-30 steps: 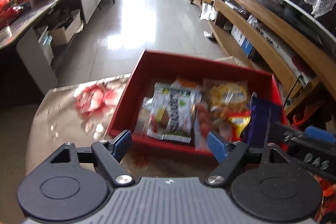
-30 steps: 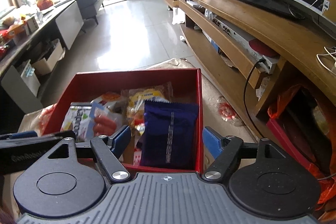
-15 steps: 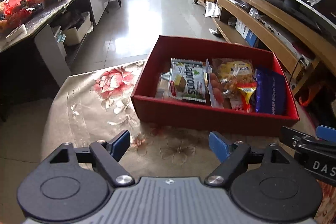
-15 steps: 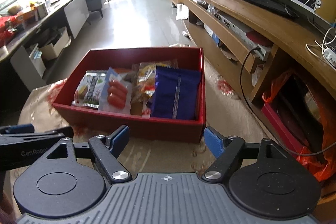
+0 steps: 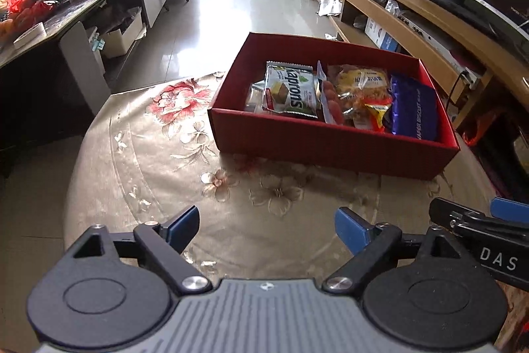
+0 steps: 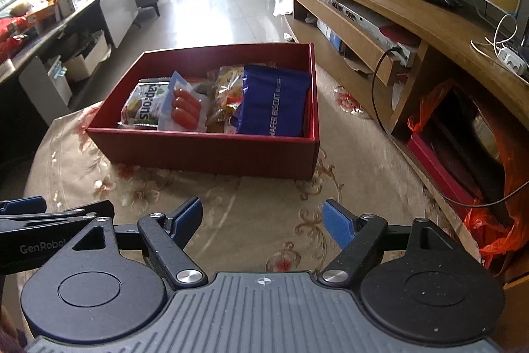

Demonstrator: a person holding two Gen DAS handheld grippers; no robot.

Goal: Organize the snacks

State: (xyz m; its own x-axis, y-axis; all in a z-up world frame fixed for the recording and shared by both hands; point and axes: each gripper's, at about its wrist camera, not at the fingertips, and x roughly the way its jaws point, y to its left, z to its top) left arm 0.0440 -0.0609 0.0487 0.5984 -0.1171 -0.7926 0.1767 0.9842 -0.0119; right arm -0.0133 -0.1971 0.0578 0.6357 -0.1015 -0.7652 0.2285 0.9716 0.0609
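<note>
**Both grippers empty, box full**

Standing wide apart, left gripper [image 5: 266, 225] and right gripper [image 6: 261, 222], jaws having just been opening, holding nothing, hovering over bare surface [image 5: 158, 174]. Sitting well ahead of both, one red box [image 6: 211, 151], nothing lying between. Lying inside: one green wafer pack [image 5: 291, 90], one sausage pack [image 6: 183, 108], yellow snack bags [image 5: 360, 85], count unclear, and one blue biscuit pack [image 6: 274, 105] against the right wall.

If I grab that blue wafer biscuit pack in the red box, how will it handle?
The blue wafer biscuit pack looks like glossy film, so probably slippery. It looks puffy, so likely light and crushable. It leans on the red box wall and may slump.
</note>
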